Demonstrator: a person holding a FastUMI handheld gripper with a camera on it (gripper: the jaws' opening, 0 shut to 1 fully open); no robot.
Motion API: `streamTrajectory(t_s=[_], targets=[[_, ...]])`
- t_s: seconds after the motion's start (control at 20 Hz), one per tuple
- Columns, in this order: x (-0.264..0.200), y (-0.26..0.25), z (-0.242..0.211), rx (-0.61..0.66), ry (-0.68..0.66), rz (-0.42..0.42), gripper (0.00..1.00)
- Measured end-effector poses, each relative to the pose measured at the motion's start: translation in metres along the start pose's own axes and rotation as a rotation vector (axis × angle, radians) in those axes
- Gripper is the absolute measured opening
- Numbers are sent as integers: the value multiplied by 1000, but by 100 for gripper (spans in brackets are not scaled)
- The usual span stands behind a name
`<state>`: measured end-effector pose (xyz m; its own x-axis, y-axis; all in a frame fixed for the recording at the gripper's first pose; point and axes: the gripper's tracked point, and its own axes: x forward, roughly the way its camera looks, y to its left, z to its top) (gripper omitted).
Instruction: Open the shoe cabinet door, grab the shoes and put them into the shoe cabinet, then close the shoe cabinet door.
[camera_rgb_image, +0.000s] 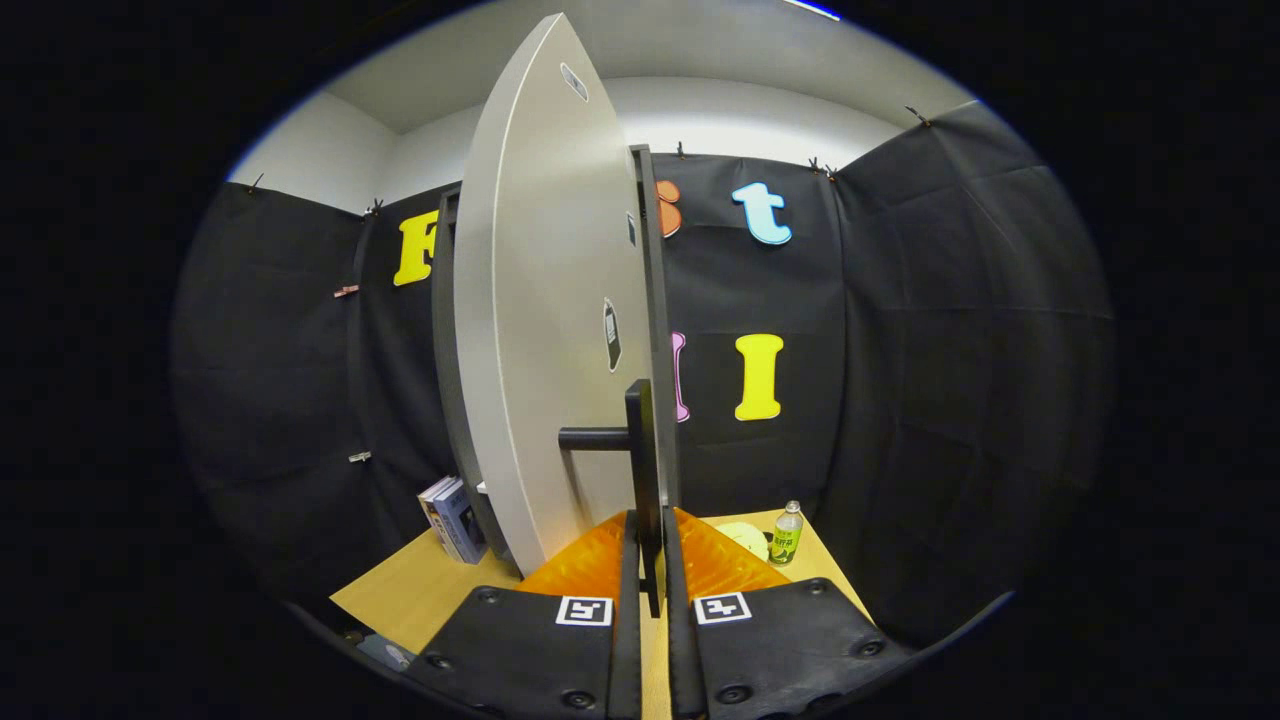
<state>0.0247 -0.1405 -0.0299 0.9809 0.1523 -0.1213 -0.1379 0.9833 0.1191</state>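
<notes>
Gripper (645, 560): fingers clamped on door handle (640, 470) | cabinet door (545, 330): swung ajar, edge-on | table (420, 595): books (452, 518) beside door, bottle (786, 534) across, bare wood between.

Staged recording booth inside a plain white-walled room. Black cloth wall (940, 330) is clipped up on all sides beyond the jaws. A wooden tabletop (420, 590) carries a cabinet door (540, 330), books (455, 518) and 1 bottle (787, 535).
</notes>
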Motion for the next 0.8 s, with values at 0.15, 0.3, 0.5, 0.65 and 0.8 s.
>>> streamTrajectory(t_s=[0.15, 0.3, 0.5, 0.65, 0.8], targets=[[-3, -17, 4, 9, -20, -35, 15], [-10, -15, 5, 49, -30, -12, 15], [-16, -21, 2, 18, -44, -57, 15], [-36, -26, 1, -36, -53, -108, 15], [-70, -27, -7, -70, -50, -134, 22]])
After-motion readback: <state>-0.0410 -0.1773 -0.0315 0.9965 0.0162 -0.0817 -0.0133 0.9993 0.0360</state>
